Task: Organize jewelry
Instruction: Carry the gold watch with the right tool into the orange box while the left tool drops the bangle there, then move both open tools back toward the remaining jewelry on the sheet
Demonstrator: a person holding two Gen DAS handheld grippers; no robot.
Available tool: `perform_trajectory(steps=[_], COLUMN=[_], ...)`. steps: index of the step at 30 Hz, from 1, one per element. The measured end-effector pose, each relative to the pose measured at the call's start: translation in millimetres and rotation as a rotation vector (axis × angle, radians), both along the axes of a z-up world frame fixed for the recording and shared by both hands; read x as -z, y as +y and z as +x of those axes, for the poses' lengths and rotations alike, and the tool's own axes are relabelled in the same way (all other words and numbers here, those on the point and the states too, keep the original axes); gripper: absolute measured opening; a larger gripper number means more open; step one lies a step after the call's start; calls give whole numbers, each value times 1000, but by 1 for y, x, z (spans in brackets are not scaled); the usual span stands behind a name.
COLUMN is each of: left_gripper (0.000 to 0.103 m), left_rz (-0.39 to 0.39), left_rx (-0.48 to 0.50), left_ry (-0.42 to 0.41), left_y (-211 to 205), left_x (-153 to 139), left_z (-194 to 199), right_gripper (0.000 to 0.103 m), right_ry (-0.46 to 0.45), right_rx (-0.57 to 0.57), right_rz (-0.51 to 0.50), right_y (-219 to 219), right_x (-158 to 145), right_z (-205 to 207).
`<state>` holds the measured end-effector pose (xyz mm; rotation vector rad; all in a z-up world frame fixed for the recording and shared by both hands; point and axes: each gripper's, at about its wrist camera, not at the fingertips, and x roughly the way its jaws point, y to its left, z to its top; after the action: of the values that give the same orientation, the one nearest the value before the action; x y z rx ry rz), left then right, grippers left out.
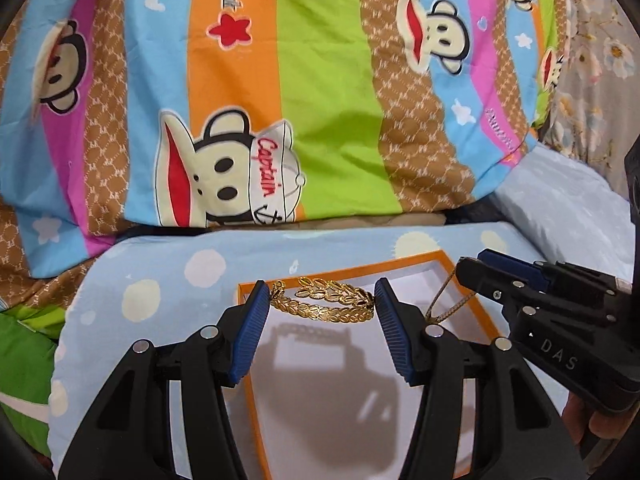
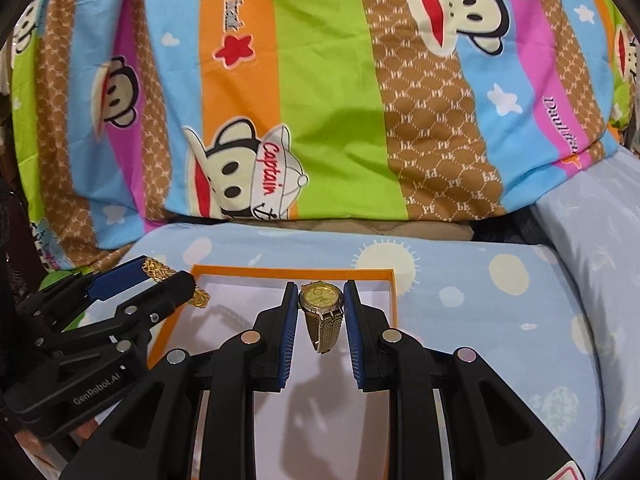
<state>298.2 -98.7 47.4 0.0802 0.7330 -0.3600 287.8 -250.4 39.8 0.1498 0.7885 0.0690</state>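
Over the orange box point(image 1: 486, 322), which sits on a blue pillow point(image 1: 168, 280), there are 2 tools & 2 gold things. The left tool point(image 1: 323, 300) is clenched on 1 gold leaf bracelet point(image 1: 324, 300). It hangs above the far left part of the box, w/ its long side going left to right between the blue pads point(image 1: 252, 332). The right tool point(image 2: 321, 300) is clenched on 1 gold watch point(image 2: 322, 298). The watch face looks back toward the camera, above the far part of the box. Its band point(image 2: 325, 332) hangs down, so its long side goes up & down. The box has a white inside point(image 2: 240, 292). Far behind is 1 striped blanket point(image 2: 320, 80) w/ monkey faces.
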Motion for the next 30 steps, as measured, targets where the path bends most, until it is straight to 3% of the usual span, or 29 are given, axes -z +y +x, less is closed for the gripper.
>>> perform_trajectory(steps=[8, 12, 14, 22, 30], left_gripper=[54, 79, 85, 85, 85], left_rz=[20, 12, 3, -95, -105], left_rx=[-6, -25, -44, -107, -129], left_ry=[78, 68, 51, 3, -8], left_y=[1, 7, 13, 72, 113], left_x=[26, 24, 17, -26, -29], left_z=[15, 11, 7, -37, -115], right_gripper=[23, 35, 38, 50, 51], right_ry=[105, 84, 55, -90, -86], right_rx=[-14, -9, -2, 46, 72], right_rz=[-12, -26, -21, 12, 8], right_y=[2, 4, 1, -20, -16], right_x=[33, 28, 19, -33, -27], right_z=[16, 8, -1, -89, -185])
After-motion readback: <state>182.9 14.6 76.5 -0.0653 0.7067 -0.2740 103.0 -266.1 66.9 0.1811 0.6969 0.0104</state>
